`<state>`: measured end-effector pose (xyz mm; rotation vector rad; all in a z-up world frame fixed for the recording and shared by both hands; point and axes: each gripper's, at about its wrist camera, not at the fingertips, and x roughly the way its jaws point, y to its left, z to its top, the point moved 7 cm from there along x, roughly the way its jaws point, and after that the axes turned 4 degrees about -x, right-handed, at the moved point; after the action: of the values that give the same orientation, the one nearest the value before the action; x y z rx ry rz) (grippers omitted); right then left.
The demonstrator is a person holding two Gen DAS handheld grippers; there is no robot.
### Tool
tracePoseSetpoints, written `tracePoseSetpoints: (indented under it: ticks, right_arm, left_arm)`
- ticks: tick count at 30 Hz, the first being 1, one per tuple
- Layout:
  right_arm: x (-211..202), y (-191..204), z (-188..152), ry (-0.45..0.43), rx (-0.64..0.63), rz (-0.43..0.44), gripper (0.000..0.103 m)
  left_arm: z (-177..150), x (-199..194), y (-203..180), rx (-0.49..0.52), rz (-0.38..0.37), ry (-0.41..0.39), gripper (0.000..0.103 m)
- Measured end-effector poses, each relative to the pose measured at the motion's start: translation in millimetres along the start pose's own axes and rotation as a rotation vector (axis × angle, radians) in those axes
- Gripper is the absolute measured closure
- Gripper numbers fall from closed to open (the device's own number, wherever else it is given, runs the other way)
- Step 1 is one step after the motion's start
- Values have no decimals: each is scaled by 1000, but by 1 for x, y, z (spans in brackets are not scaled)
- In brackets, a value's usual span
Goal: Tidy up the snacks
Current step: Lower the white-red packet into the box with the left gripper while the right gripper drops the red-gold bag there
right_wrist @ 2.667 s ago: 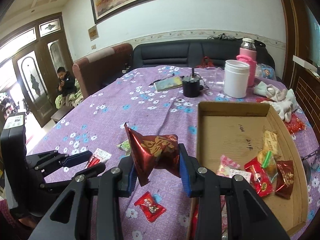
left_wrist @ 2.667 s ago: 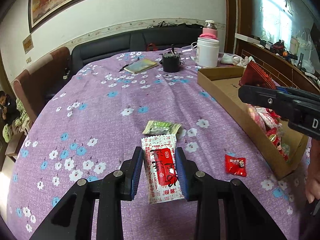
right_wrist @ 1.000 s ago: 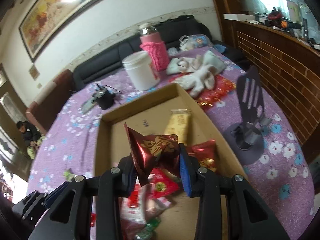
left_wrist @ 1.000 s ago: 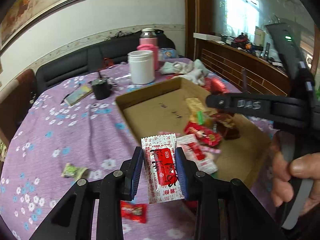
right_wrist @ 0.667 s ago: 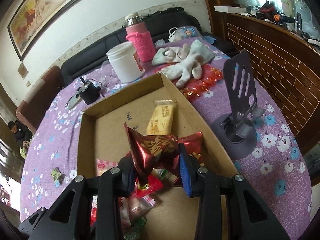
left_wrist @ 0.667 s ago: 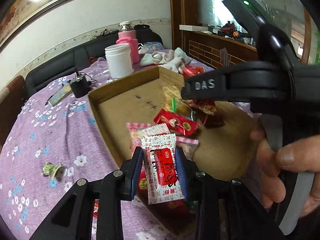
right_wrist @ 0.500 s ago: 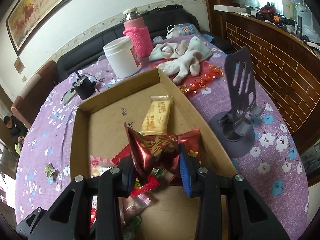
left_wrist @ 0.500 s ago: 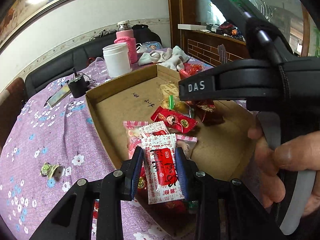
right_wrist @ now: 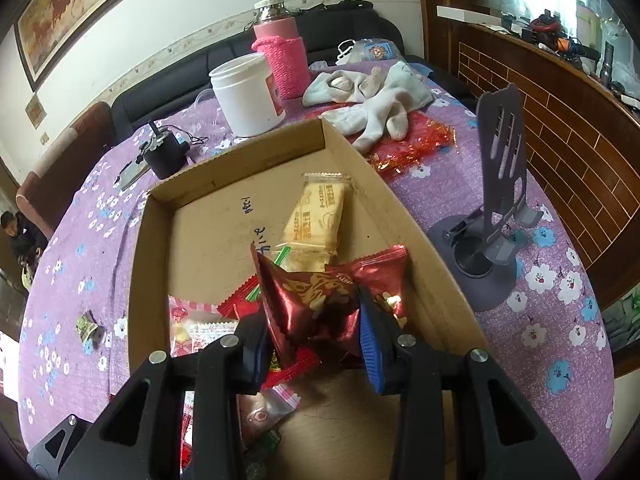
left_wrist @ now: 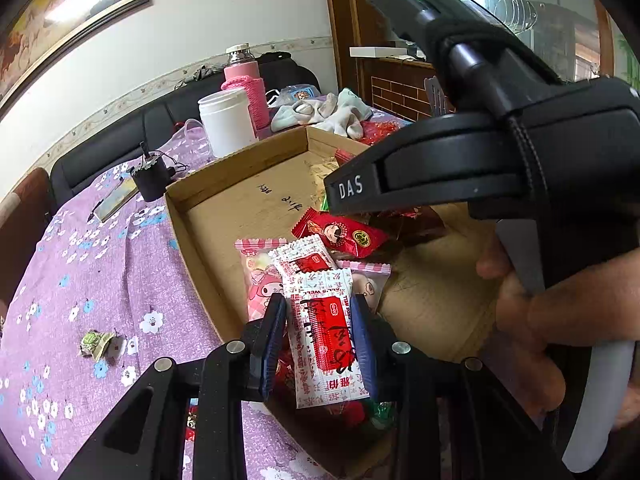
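My left gripper (left_wrist: 319, 340) is shut on a white-and-red snack packet (left_wrist: 324, 332) and holds it over the near left edge of the cardboard box (left_wrist: 240, 168). My right gripper (right_wrist: 312, 332) is shut on a dark red foil snack bag (right_wrist: 308, 304) over the box's (right_wrist: 236, 160) near part; it shows from the side in the left wrist view (left_wrist: 460, 168). Several packets lie in the box: a yellow one (right_wrist: 316, 216), a red one (left_wrist: 340, 234), a pink one (left_wrist: 260, 280). A small green snack (left_wrist: 96, 342) lies on the purple cloth.
Beyond the box stand a white jar (right_wrist: 248, 96), a pink-sleeved flask (right_wrist: 282, 48) and a black cup (right_wrist: 164, 154). White socks (right_wrist: 368, 92) and red wrapping (right_wrist: 408, 144) lie at the back right. A grey phone stand (right_wrist: 492, 220) stands to the right. A red candy (left_wrist: 192, 424) lies below the left gripper.
Both grippers have carried their snacks from the open cloth to above the box. In the last half second both moved slightly nearer the box; the grips are unchanged.
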<state>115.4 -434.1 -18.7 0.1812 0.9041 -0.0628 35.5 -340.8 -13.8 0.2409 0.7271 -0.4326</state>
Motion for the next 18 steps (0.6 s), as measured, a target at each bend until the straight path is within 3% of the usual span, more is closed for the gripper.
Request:
tracePoseSetpoints:
  ticks: [18]
  right_arm:
    - [0, 3, -2, 0, -15, -8, 66]
  left_arm:
    - [-1, 0, -2, 11, -5, -4, 67]
